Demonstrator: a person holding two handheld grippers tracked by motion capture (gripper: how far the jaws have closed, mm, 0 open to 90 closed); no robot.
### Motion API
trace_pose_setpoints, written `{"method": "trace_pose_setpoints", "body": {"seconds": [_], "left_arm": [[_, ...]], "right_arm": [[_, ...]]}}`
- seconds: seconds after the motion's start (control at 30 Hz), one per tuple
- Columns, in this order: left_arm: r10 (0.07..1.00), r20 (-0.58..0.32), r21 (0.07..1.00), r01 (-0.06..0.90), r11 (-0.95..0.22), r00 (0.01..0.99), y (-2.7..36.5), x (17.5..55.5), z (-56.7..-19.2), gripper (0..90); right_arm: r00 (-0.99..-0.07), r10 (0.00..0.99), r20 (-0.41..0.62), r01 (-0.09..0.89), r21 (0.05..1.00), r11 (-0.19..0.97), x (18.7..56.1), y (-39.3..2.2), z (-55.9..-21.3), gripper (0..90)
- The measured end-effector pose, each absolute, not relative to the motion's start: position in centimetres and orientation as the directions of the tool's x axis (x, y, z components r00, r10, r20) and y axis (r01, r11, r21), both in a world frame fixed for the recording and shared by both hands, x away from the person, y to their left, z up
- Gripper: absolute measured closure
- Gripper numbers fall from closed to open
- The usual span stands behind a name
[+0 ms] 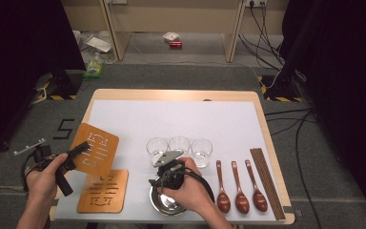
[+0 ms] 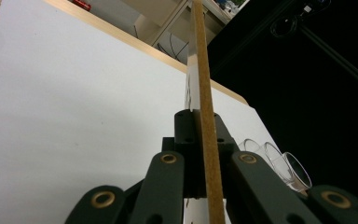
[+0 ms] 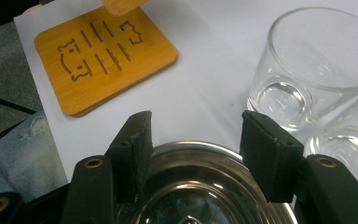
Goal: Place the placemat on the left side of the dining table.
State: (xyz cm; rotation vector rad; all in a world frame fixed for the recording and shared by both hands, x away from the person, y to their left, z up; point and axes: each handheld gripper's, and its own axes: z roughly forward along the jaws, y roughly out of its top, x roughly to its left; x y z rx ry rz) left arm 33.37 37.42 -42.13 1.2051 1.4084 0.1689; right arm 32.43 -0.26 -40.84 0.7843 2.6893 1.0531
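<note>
The left gripper [image 1: 78, 149] is clamped on the edge of a wooden coaster [image 1: 95, 149], holding it tilted in the air above a second coaster [image 1: 103, 191] that lies flat on the table [image 1: 181, 114]. The right gripper [image 3: 195, 144] has its jaws apart over the rim of a metal bowl [image 3: 200, 186], just beside three glasses [image 1: 179, 147]

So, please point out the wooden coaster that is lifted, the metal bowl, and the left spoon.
lifted coaster [image 1: 96, 149], high view, middle of its face
metal bowl [image 3: 200, 186], right gripper view, inner wall near the rim
left spoon [image 1: 223, 201], high view, its bowl end
</note>
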Motion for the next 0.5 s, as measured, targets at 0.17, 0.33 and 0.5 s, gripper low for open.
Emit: {"method": "trace_pose_setpoints", "body": {"seconds": [0.17,0.33,0.5], "left_arm": [[0.712,-0.656,0.705,0.539,0.46,0.251,37.3,34.3,-42.2,85.9],[0.709,-0.657,0.707,0.534,0.464,0.255,37.1,35.3,-42.2,85.9],[0.701,-0.667,0.7,0.535,0.472,0.254,37.0,36.3,-42.3,85.9]], "right_arm": [[-0.839,0.542,0.054,0.431,0.673,0.6,32.4,-1.1,-40.8,44.4],[-0.833,0.551,0.049,0.43,0.683,0.59,32.6,-2.1,-40.7,44.4],[-0.819,0.57,0.058,0.445,0.691,0.569,32.5,-3.0,-40.7,44.4]]}}
